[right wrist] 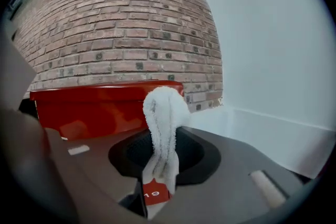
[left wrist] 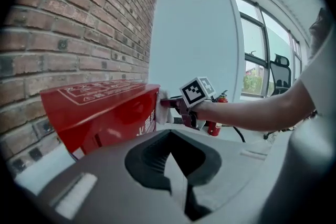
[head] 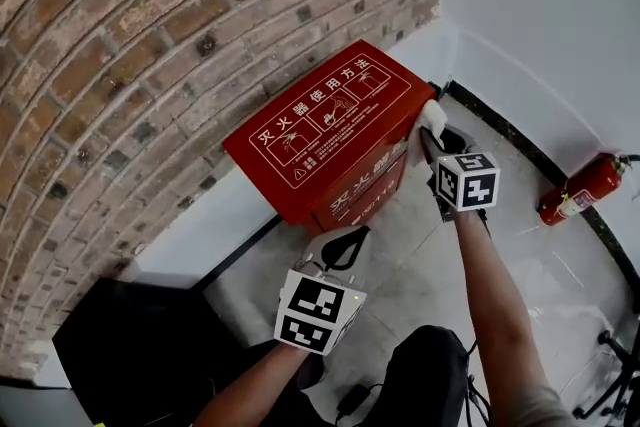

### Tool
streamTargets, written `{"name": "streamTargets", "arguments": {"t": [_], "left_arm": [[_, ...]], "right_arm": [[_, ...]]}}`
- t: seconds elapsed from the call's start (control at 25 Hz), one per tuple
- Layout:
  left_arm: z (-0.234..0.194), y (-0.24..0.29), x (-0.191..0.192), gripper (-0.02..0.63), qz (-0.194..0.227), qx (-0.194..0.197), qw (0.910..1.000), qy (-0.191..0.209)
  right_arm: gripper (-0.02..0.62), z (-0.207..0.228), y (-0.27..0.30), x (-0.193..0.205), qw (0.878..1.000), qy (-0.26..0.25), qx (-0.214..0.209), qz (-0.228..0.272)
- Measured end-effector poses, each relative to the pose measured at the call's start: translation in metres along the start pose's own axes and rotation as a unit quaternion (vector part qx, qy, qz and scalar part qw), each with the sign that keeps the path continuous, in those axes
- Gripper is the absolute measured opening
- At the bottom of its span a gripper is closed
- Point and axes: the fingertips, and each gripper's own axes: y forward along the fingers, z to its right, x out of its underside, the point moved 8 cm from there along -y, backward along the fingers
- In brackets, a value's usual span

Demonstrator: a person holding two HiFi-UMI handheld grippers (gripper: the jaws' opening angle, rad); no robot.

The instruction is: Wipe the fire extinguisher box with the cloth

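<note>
I have the right tool [head: 437,147] clamped on the white terry cloth [right wrist: 165,113], which touches the 3 o'clock end of the red metal fire extinguisher box [head: 320,130] | box at my 12 o'clock against the brick wall [head: 120,65] | left tool [head: 340,245] closed, empty, near the box's 6 o'clock side | red fire extinguisher [head: 583,190] on the floor at 3 o'clock

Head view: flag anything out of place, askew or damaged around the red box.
The fire extinguisher stands on the floor by the white wall, apart from the red box rather than inside it. That is the only oddity. The box looks closed and undamaged, and nothing is spilled.
</note>
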Motion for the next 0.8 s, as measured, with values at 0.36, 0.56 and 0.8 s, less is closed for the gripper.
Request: {"name": "streamTargets", "arguments": {"t": [0.36,0.56,0.8], "left_arm": [[-0.022,-0.021,0.033,0.000,-0.007,-0.066,0.9975,-0.027],[-0.029,-0.045,0.046,0.000,-0.018,-0.110,0.9929,-0.042],[-0.037,-0.083,0.065,0.000,-0.034,-0.172,0.9823,-0.065]], "right_arm": [[0.123,-0.085,-0.022,0.009,0.992,-0.081,-0.089,0.031],[0.123,-0.153,-0.046,0.017,0.977,-0.120,-0.171,0.039],[0.123,-0.219,-0.067,0.030,0.955,-0.126,-0.265,0.050]]}}
